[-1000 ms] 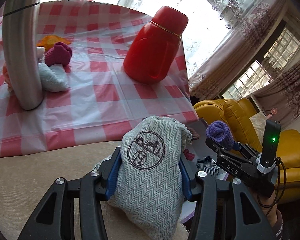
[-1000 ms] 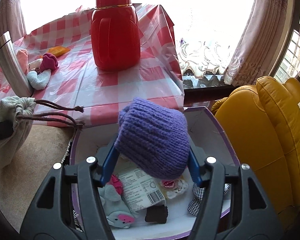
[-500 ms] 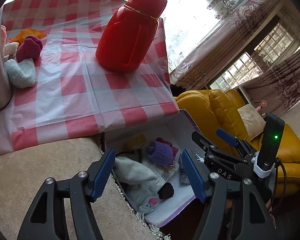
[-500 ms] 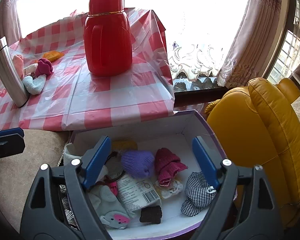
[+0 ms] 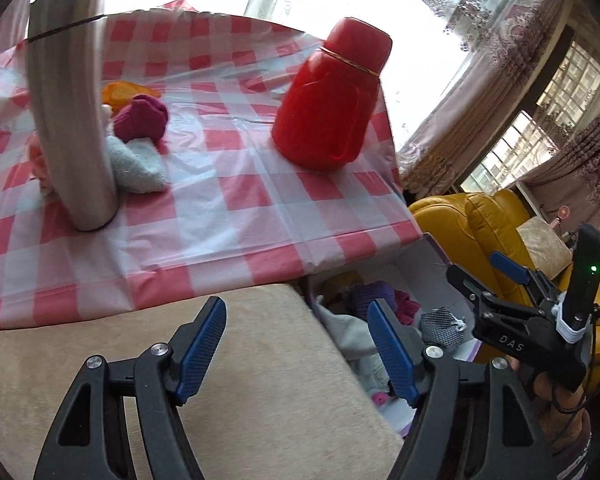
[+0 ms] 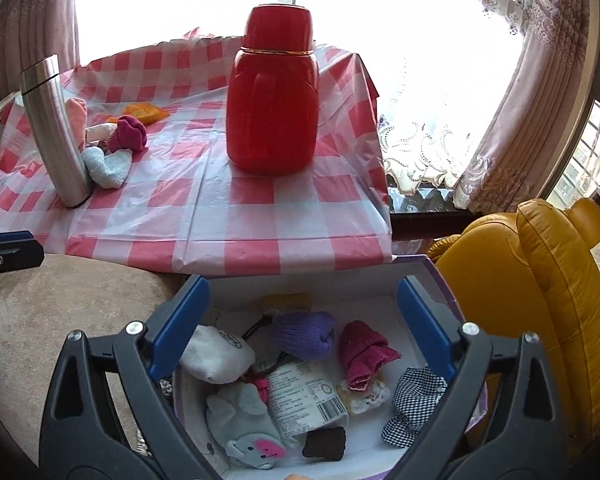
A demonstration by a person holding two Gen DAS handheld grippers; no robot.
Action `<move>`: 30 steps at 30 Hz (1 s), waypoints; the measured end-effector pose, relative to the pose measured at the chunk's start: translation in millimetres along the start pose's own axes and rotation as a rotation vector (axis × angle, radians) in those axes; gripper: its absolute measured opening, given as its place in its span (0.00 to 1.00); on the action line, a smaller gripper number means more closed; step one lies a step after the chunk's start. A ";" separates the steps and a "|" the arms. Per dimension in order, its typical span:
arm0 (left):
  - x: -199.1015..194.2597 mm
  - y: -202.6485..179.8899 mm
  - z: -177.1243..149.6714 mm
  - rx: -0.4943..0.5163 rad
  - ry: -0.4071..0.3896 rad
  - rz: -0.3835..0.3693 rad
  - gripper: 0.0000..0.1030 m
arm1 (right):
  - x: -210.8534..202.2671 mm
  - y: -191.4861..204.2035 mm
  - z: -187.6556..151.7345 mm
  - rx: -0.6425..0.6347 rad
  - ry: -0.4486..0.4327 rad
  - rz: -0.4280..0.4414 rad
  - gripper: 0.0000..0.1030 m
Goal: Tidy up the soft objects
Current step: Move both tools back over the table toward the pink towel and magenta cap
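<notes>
While both grippers hang with their jaws spread wide and nothing held between them, the two cameras show different parts of one scene. From the right wrist, the right gripper (image 6: 300,312) hovers directly over an open white box (image 6: 332,280) with a purple rim, and the contents lie in plain sight: a pale drawstring pouch (image 6: 216,354) at the left, a purple knitted roll (image 6: 306,334) in the middle, a dark pink knitted roll (image 6: 364,354) just right of it, a checked cloth (image 6: 414,404) at the right, a grey plush toy (image 6: 246,426) at the front, and a printed label (image 6: 306,396) among them. From the left wrist, the left gripper (image 5: 296,328) hovers over a beige cushion (image 5: 260,380) beside the box, whose contents are only partly seen past the right finger. This view alone shows the other gripper from the side, with a green light on its handle. Both views show the checked tablecloth (image 5: 228,200) beyond, carrying a red flask (image 5: 332,96) and a steel flask (image 5: 70,100). Beside the steel flask lie a pale blue sock (image 5: 138,166), a dark pink bundle (image 5: 142,118) and an orange item (image 5: 122,92). A yellow armchair (image 6: 552,300) stands at the right.
</notes>
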State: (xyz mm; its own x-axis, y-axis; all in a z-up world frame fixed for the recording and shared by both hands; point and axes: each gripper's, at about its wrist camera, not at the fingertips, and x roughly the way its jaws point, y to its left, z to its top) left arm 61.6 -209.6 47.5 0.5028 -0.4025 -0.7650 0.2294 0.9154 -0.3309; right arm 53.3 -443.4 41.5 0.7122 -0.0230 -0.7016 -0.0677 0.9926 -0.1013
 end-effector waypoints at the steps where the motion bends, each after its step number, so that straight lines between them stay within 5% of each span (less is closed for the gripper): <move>1: -4.3 11.9 -0.5 -0.026 -0.005 0.015 0.72 | -0.7 5.9 0.9 -0.014 -0.002 0.008 0.94; 13: -60.1 136.4 -11.1 -0.260 -0.122 0.154 0.71 | 11.2 71.3 12.9 -0.156 -0.003 0.061 0.94; 18: -66.7 174.4 -11.3 -0.351 -0.145 0.112 0.69 | 22.7 87.4 21.9 -0.166 0.002 0.096 0.94; 30: -55.5 221.1 33.0 -0.337 -0.146 0.075 0.57 | 58.1 119.6 44.4 -0.198 0.047 0.156 0.94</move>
State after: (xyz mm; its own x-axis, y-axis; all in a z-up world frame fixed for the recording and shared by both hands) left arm 111.9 14.9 35.1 0.6273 -0.3086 -0.7150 -0.0876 0.8843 -0.4586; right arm 117.6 -320.7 20.0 0.6493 0.1184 -0.7512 -0.3133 0.9417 -0.1223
